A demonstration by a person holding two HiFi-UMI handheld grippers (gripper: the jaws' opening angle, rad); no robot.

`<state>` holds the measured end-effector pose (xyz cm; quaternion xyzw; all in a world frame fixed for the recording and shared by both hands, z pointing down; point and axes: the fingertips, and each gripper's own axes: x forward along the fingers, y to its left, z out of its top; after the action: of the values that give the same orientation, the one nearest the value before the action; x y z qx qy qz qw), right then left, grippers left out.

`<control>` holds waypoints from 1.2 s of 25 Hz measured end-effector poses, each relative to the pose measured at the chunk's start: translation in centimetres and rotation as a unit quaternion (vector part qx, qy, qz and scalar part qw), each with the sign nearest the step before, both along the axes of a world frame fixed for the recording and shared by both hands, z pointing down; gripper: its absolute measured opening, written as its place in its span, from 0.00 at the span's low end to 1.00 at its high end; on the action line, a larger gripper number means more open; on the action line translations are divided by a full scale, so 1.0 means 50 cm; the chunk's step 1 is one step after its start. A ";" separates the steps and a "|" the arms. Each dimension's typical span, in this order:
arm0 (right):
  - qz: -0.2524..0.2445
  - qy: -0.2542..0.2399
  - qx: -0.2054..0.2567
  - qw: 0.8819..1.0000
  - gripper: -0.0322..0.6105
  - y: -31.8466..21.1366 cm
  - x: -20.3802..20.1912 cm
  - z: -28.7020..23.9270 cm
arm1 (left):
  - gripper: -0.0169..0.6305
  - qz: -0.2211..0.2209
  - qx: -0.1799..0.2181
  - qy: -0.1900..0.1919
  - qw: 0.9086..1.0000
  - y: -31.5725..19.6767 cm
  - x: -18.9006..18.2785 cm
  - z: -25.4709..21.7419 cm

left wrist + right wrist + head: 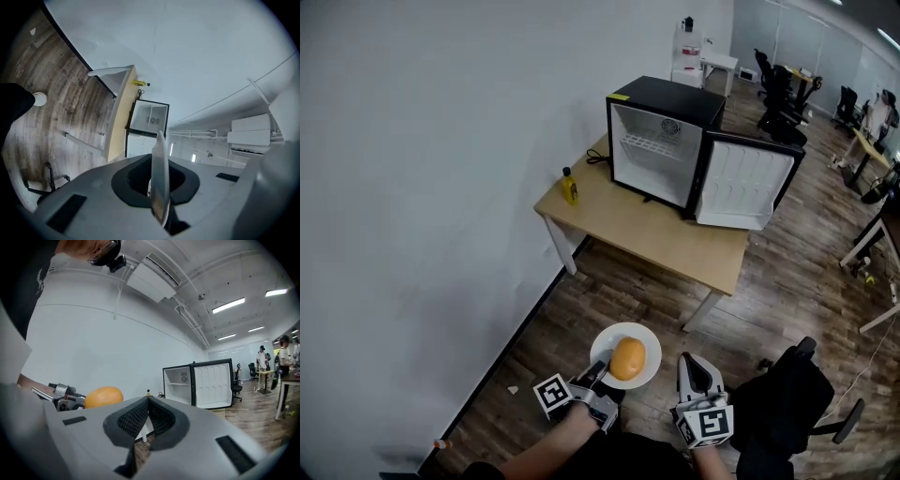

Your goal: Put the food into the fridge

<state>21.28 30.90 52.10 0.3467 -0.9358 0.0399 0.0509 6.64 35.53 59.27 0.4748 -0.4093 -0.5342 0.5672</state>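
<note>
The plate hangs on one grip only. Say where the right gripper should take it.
Probably the plate's bare right rim, opposite the left gripper's hold, with the right gripper coming in level from the right: the rim is thin and flat, and the food sits mid-plate, clear of it.

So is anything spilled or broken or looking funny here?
Nothing is spilled or broken. The fridge door hangs wide open, which suits loading it. The only slightly odd thing: the left gripper pinches the white plate by its rim alone, with the round orange food sitting loose on top.
</note>
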 end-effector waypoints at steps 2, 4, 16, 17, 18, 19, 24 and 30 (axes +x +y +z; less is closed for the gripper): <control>0.009 -0.001 -0.003 1.000 0.14 -0.051 -0.029 0.007 | 0.06 0.004 0.003 -0.006 1.000 -0.044 -0.032 0.001; 0.018 -0.004 -0.004 1.000 0.14 -0.103 -0.059 0.008 | 0.06 0.008 0.004 -0.013 1.000 -0.085 -0.064 0.002; 0.042 0.011 -0.023 0.999 0.14 -0.381 -0.262 0.000 | 0.06 0.060 0.007 -0.024 0.998 -0.362 -0.255 -0.022; 0.048 0.014 -0.025 0.998 0.14 -0.401 -0.275 0.003 | 0.06 0.063 0.007 -0.026 0.998 -0.383 -0.268 -0.022; 0.055 0.017 -0.025 0.998 0.14 -0.421 -0.285 0.005 | 0.06 0.065 0.008 -0.027 0.997 -0.404 -0.280 -0.022; 0.061 0.018 -0.025 0.998 0.14 -0.440 -0.294 0.006 | 0.06 0.067 0.010 -0.027 0.997 -0.423 -0.291 -0.022; 0.077 0.025 -0.022 0.996 0.14 -0.495 -0.328 0.013 | 0.06 0.095 0.015 -0.032 0.995 -0.481 -0.310 -0.021; 0.093 0.032 -0.023 0.995 0.14 -0.531 -0.335 0.010 | 0.06 0.107 0.012 -0.021 0.994 -0.517 -0.310 -0.006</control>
<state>4.52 4.33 52.62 0.4320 -0.8962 0.0554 0.0847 -8.88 9.68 58.98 0.5336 -0.3613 -0.4650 0.6071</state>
